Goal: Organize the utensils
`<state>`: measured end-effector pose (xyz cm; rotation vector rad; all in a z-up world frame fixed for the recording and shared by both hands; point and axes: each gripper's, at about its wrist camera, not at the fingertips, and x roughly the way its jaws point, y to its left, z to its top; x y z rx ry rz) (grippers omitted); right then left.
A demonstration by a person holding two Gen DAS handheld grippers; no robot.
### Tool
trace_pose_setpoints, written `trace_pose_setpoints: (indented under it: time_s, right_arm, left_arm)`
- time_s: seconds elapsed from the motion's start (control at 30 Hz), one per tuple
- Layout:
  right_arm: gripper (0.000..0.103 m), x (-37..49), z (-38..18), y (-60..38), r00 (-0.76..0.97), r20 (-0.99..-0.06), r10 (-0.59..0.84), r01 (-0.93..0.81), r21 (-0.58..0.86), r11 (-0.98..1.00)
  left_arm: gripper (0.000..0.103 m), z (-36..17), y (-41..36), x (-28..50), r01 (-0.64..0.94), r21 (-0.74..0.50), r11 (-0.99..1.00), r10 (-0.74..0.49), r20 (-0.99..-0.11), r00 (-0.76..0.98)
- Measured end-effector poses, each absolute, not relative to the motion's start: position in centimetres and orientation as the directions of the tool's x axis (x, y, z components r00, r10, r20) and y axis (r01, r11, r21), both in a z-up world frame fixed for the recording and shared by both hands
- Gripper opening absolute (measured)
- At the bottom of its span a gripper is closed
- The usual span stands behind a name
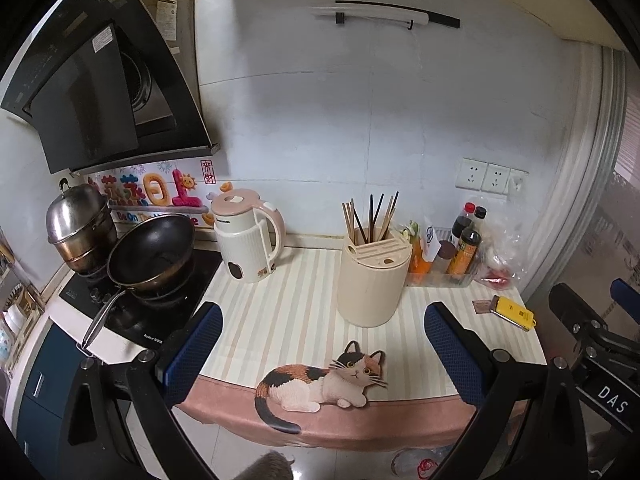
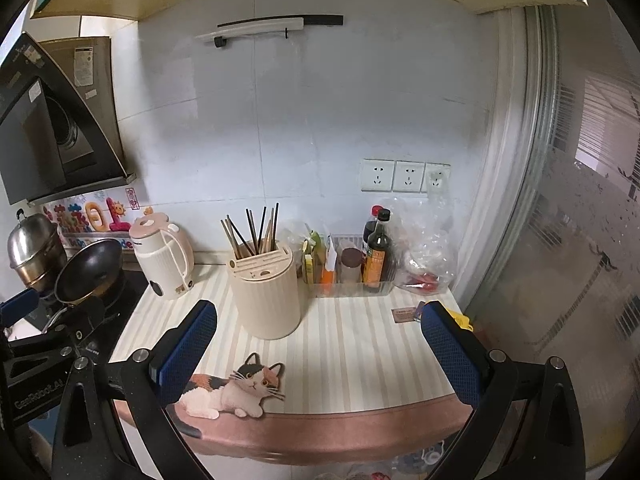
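Note:
A cream ribbed utensil holder (image 1: 374, 280) (image 2: 266, 292) stands upright on the striped cat-print mat (image 1: 280, 320) (image 2: 352, 344). Several wooden and dark chopsticks (image 1: 370, 218) (image 2: 256, 228) stick up from its back compartment; the front slots show nothing. My left gripper (image 1: 322, 352) hovers open and holds nothing, over the mat's front edge, short of the holder. My right gripper (image 2: 319, 350) is open too, nothing between its blue pads, with the holder ahead and slightly left. Both grippers stay apart from the holder.
A cream and pink kettle (image 1: 248, 240) (image 2: 164, 260) stands left of the holder, then a black wok (image 1: 152, 252) and a steel steamer pot (image 1: 76, 224) on the hob. Right of the holder are a clear tray of bottles (image 2: 360, 276), a plastic bag (image 2: 424, 256) and a yellow item (image 1: 514, 312).

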<state>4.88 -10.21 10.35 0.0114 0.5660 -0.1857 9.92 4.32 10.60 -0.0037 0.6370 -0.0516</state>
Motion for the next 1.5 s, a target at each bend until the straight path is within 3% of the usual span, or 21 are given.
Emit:
trace_pose_setpoints:
  time_s: [1.5]
  right_arm:
    - [0.103,7.7,9.5,-11.5,0.826,-0.537,-0.169,0.164,-0.058,0.985]
  left_arm:
    - [0.103,10.1,3.5,11.3,-0.007,0.012,1.000,0.012,-0.603,0.797]
